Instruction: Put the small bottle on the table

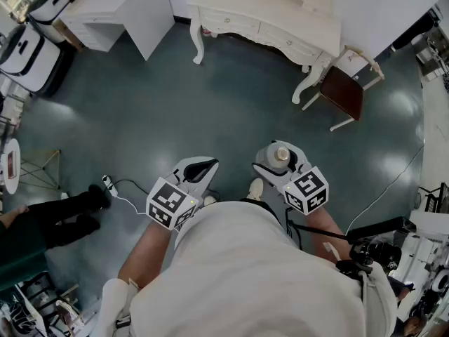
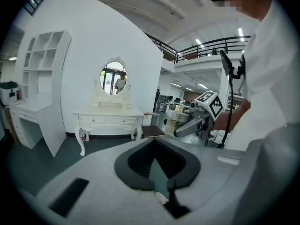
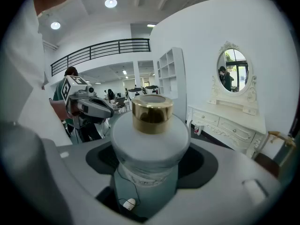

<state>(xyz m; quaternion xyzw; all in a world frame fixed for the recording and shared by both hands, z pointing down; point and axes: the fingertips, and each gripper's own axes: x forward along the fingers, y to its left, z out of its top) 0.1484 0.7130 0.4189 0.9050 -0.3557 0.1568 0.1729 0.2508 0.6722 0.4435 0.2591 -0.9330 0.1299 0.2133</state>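
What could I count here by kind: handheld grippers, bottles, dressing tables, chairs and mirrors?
Grippers: 2, the left gripper and the right gripper
Bottles: 1, the small bottle, held in the right gripper
Dressing tables: 1
Chairs: 1
Oval mirrors: 1
Total: 6

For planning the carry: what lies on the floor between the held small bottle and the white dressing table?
Between the small bottle and the dressing table the head view shows only bare dark floor; the chair stands aside.
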